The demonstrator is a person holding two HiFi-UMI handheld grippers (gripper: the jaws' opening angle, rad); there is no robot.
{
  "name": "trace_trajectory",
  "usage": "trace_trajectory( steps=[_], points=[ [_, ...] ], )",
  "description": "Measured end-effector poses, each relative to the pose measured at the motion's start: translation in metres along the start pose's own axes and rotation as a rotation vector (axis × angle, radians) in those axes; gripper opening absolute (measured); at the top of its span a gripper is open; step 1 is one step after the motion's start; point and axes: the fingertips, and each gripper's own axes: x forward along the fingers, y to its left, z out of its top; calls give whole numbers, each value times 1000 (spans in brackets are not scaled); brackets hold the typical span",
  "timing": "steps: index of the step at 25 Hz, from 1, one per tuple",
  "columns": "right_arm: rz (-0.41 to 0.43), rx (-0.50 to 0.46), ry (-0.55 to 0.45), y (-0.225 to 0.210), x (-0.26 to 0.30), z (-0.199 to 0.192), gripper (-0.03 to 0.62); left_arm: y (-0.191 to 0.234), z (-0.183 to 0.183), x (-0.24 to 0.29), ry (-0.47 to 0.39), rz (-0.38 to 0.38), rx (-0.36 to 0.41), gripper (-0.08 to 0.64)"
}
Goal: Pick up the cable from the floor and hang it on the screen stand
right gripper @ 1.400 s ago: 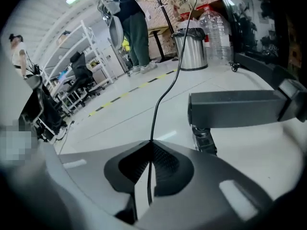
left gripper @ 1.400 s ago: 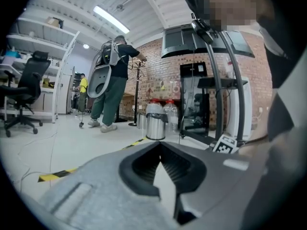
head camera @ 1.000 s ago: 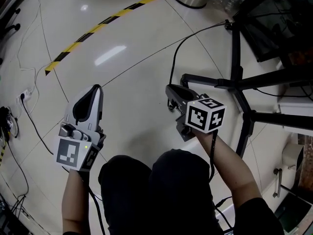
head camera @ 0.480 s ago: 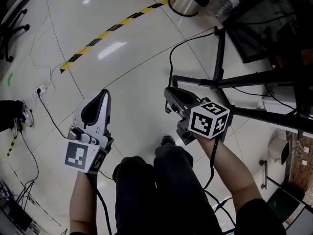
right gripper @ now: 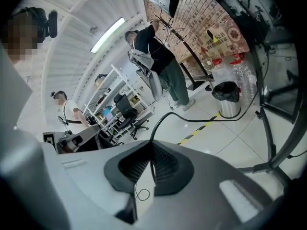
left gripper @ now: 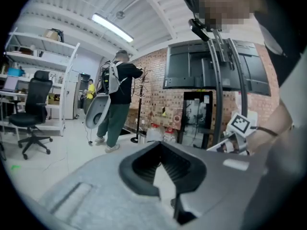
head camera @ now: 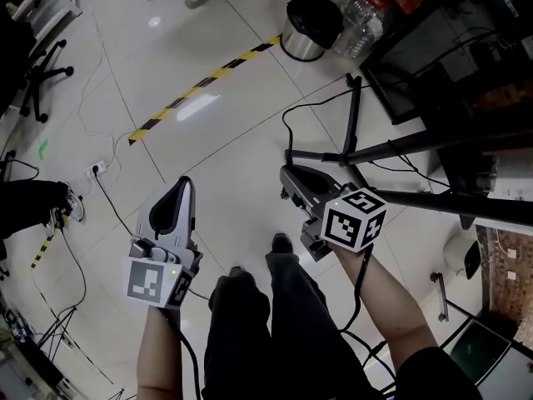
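The black cable [head camera: 286, 124] runs from the tip of my right gripper [head camera: 288, 173] up in a curve to the foot of the black screen stand [head camera: 391, 148]. In the right gripper view the cable [right gripper: 192, 120] comes out between the jaws of my right gripper [right gripper: 152, 145], which is shut on it, and arcs right toward the stand leg [right gripper: 268, 133]. My left gripper [head camera: 184, 182] hangs beside it on the left, shut with nothing held; its jaws [left gripper: 161, 145] meet at the tip. The dark screen [head camera: 420, 44] stands at the upper right.
A steel bin with a black bag [head camera: 308, 25] and plastic bottles [head camera: 366, 23] stand at the back. Yellow-black tape [head camera: 208, 77] crosses the floor. A power strip with thin cables [head camera: 96, 169] lies left, an office chair [head camera: 42, 65] beyond it. Another person [left gripper: 115, 104] stands behind.
The floor has dropped farther away and more of the room shows. Both grippers have kept side by side, and the right one has kept its hold while the cable lifted with it.
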Motion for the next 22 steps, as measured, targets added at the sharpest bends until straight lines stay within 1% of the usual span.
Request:
trace_trajectory(
  steps=[2,5,7,12,16,19,21,22],
  points=[
    [8,4,-8,16,-17,17,15,-8,19,-7,-5,3,-14,5],
    [8,12,1,42,-44,34,15,-27,47,-17,12,-24,0,5],
    [2,-3,14,61,-63,45,15,-38,70,-24,13,-39,11,5],
    [1,-102,12,103,-111,84,15,-65,143,-26,-55,-55,35,5],
    [-7,-164,-10,130,-149,122,15,-99,189,-26,-89,-116,63,5],
    [-13,-226,-47,141,-171,154,15,-121,216,-20,-75,-150,85,5],
    [-19,-237,-86,144,-185,177,15,-133,234,-14,-59,-164,84,5],
    [-26,-241,-109,145,-193,189,15,-138,242,-10,-70,-178,89,5]
  ],
)
